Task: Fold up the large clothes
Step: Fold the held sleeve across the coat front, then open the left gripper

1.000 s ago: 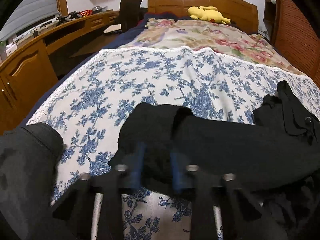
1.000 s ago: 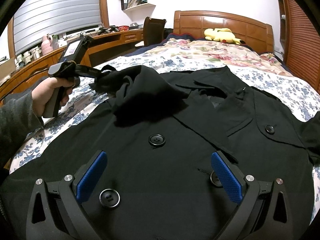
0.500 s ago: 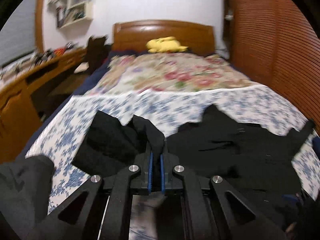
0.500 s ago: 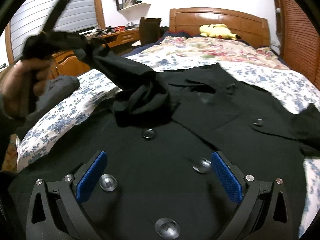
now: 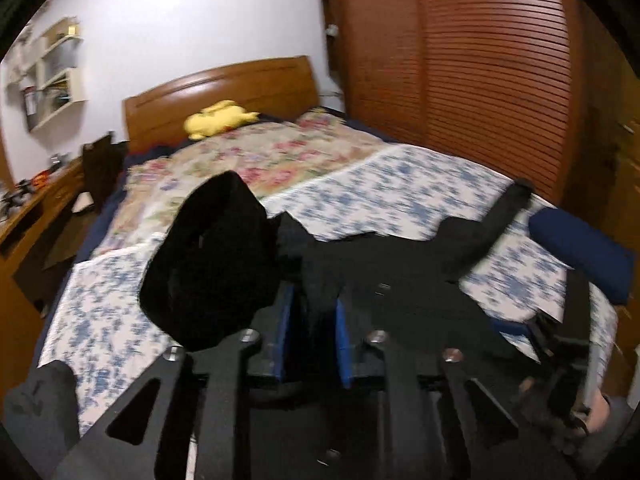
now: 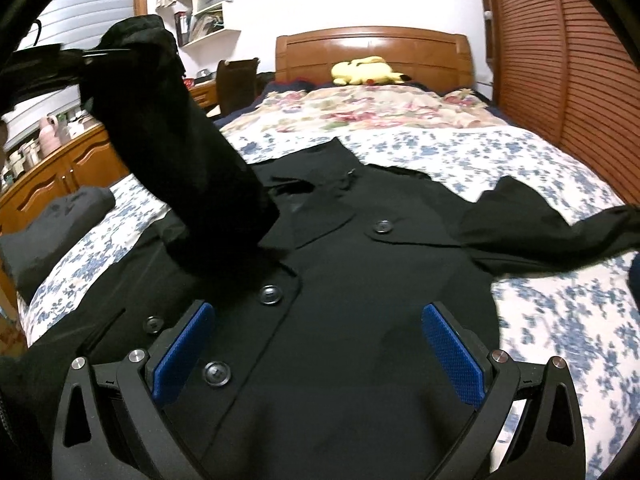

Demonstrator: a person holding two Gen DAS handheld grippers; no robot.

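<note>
— Nearest to us, the right gripper (image 6: 316, 354) hangs over the front of the black coat (image 6: 360, 280), its blue pads spread wide with nothing between them. I count four buttons (image 6: 269, 294) from its camera: three in a line down the left flap and one up by the lapel.

— And the left gripper (image 5: 310, 344)? From its own camera the jaws are opening, with a strip of the black sleeve (image 5: 208, 256) still between the pads; the cuff end bulges up just past the fingers.

— The right view shows what that one cannot: the sleeve lifted high off the bed, running from the coat's shoulder up to the left gripper at the top left corner. The other sleeve (image 6: 560, 236) lies flat, stretched toward the right edge of the bed.

— The left view adds a dark blue cushion (image 5: 580, 256) at that right side, and a hand (image 5: 592, 420) low in the corner.

— Room to move? Bare blue-flowered sheet (image 6: 560, 320) lies right of the coat and beyond its collar. On the left a folded grey garment (image 6: 52, 232) sits near the edge.

— Further back, a pink floral quilt (image 6: 380, 108), one yellow plush toy (image 6: 366, 70) against the wooden headboard (image 6: 372, 46), and slatted wardrobe doors (image 6: 580, 80) close along the right.
</note>
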